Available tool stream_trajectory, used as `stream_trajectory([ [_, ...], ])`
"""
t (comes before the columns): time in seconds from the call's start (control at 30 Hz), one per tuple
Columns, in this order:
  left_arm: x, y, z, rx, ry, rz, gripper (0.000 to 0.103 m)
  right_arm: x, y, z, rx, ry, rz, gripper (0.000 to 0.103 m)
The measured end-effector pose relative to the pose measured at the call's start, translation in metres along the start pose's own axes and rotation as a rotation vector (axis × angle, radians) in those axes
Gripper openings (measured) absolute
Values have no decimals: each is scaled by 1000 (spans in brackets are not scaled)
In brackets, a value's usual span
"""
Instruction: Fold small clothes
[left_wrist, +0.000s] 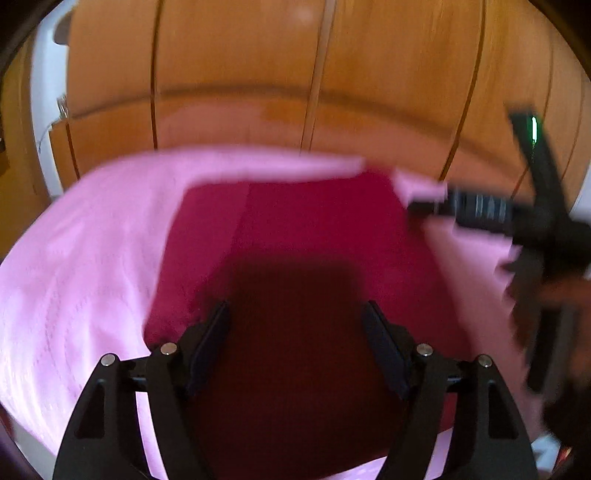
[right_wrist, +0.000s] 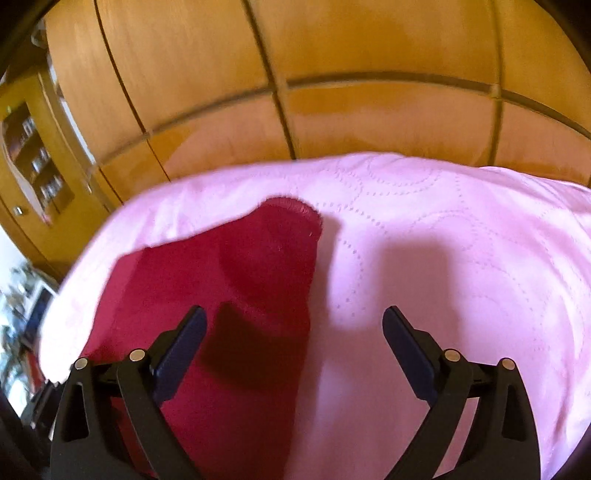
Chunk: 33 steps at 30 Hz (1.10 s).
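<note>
A dark red garment (left_wrist: 295, 229) lies flat on a pink quilted bedspread (left_wrist: 74, 258). My left gripper (left_wrist: 295, 314) hovers over its near part, jaws apart, nothing between the pads. In the right wrist view the same red garment (right_wrist: 240, 280) shows a rounded, ribbed end (right_wrist: 291, 210) at its far edge. My right gripper (right_wrist: 295, 317) stands open above the garment's right edge, one finger over red cloth and one over pink. The right gripper (left_wrist: 480, 210) also appears blurred at the right of the left wrist view.
A wooden wardrobe (left_wrist: 295, 74) with panelled doors stands beyond the bed. A shelf unit (right_wrist: 33, 158) with small items is at far left in the right wrist view. The pink bedspread (right_wrist: 461, 240) stretches out to the right of the garment.
</note>
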<state>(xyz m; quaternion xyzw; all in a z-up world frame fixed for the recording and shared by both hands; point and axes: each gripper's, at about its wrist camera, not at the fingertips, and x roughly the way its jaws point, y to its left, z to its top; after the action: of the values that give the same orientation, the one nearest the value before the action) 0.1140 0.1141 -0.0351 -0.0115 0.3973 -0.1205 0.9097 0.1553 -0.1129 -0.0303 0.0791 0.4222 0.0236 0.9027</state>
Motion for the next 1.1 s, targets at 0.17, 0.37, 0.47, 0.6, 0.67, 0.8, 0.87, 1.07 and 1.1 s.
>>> stream_trajectory([
  [0.17, -1, -14, -27, 146, -26, 70, 73, 41, -3, -8, -10, 68, -71, 100],
  [0.37, -3, 0, -27, 77, -36, 28, 73, 50, 1, -10, -32, 19, -100, 100],
  [0.47, -8, 5, -20, 15, -51, -23, 74, 41, -3, -10, -19, 6, -99, 100],
  [0.6, -30, 25, -16, -139, -113, -122, 80, 26, -7, -10, 21, 2, -93, 100],
  [0.67, -36, 30, -16, -173, -141, -135, 81, 18, -6, -13, 22, -4, -95, 100],
  [0.8, -49, 39, -16, -167, -195, -79, 84, 1, -4, -20, 13, -17, -102, 100],
  [0.87, -46, 45, -16, -161, -184, -57, 84, -5, -5, -25, 25, -20, -94, 100],
  [1.07, -5, 65, -9, -160, -55, 65, 84, -15, -7, -35, 43, -11, -82, 100],
  [1.1, 2, 67, -9, -164, -24, 76, 85, -15, -6, -36, 37, -9, -86, 100],
])
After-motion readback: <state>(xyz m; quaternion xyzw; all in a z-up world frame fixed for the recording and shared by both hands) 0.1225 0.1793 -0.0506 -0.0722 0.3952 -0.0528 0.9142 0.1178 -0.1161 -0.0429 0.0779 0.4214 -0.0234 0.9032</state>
